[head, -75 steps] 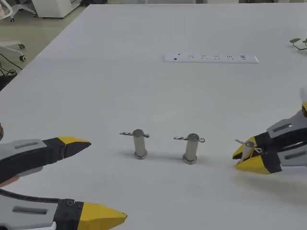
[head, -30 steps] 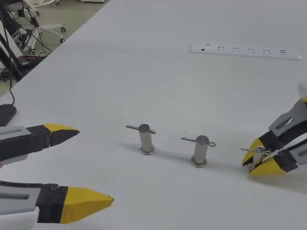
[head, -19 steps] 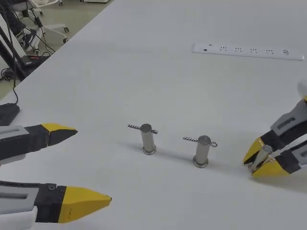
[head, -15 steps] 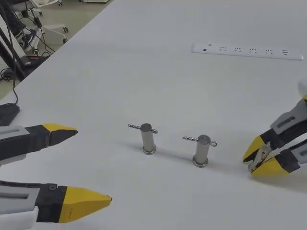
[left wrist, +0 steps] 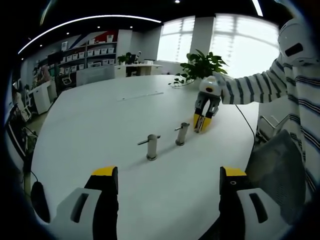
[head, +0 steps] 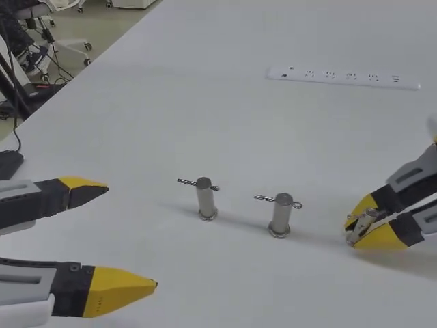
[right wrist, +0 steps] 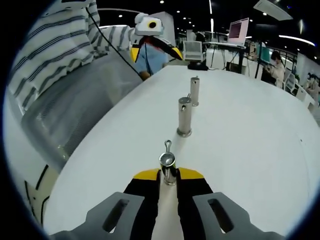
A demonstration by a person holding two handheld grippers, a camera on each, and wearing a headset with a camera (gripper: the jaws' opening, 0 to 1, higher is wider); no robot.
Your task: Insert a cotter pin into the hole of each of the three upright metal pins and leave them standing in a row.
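Workbench (head: 205, 102): broad white tabletop in a bright, office-like room with shelves and windows; all the work stands on it.
Striped sleeve (left wrist: 250, 87): the person's arm, reaching in from the right of the left gripper view behind the right gripper.
Left gripper (head: 130, 236): low over the near left of the table, its yellow-tipped jaws spread wide with nothing between them; it is well apart from the pins and points toward their row.
Right gripper (head: 356, 229): at the right end of the row, jaws drawn in narrow and clamped on the third pin.
Power strip (head: 341, 76): white, lying flat on the far side of the table, well beyond the pins.
First pin (head: 205, 199): short steel cylinder, upright at the left of the row.
Middle pin (head: 281, 217): upright, near the first and standing free.
Third pin (head: 362, 223): between the right gripper's jaws; it looks slightly tilted in the head view, and whether its base touches the table cannot be told.
First cotter pin (head: 194, 183): crosswise through the first pin's head.
Second cotter pin (head: 276, 199): crosswise through the middle pin's head.
Third cotter pin (right wrist: 168, 146): its loop sticks out past the third pin's head.
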